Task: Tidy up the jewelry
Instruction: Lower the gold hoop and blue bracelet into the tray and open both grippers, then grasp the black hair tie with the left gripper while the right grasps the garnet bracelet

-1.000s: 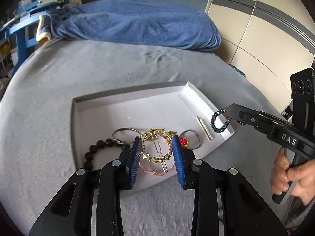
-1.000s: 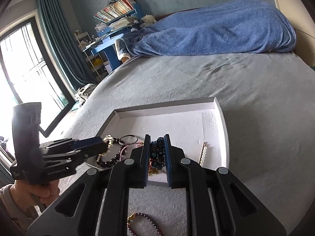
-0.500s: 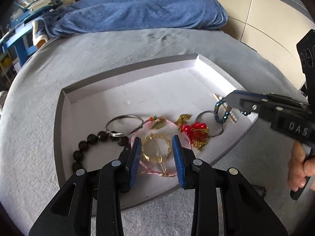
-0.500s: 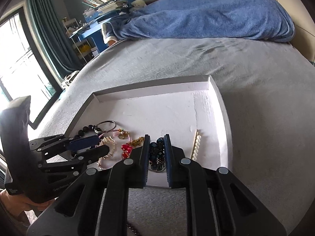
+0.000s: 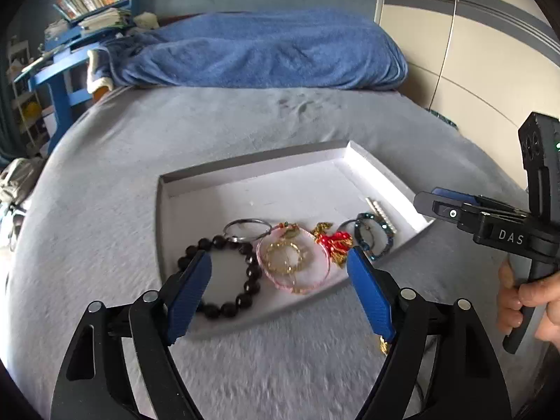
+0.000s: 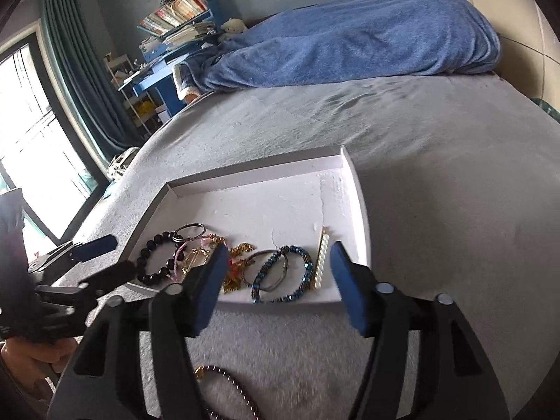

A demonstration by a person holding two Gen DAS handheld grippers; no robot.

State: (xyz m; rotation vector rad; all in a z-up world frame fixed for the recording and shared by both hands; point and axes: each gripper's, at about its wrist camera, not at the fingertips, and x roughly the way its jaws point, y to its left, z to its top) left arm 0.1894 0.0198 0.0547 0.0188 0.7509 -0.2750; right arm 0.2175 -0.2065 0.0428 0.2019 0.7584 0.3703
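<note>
A white tray (image 5: 252, 161) lies on the grey bed with jewelry along its near edge. It holds a black bead bracelet (image 5: 245, 301), a gold hair clip (image 5: 269, 255) on a pink cord, a red ornament (image 5: 334, 241), a blue bead bracelet (image 5: 387, 241) and a pearl bar (image 5: 381, 213). My left gripper (image 5: 278, 257) hovers over the gold clip, jaws opening, pads touching nothing. My right gripper (image 6: 279, 253) hangs above the blue bead bracelet (image 6: 260, 276), jaws opening, nothing between the pads. Each gripper shows in the other's view, right gripper (image 5: 434, 203) and left gripper (image 6: 124, 255).
A purple bead bracelet (image 6: 231, 385) lies on the bed in front of the tray, and a small gold piece (image 5: 383, 341) shows by my left gripper's right finger. A blue blanket (image 5: 262, 52) is heaped at the far end. A window and shelves stand to the left.
Both grippers have spread their jaws wide. The gold clip has left my left gripper and the blue bead bracelet my right; both now lie in the tray. Both grippers have drawn back.
</note>
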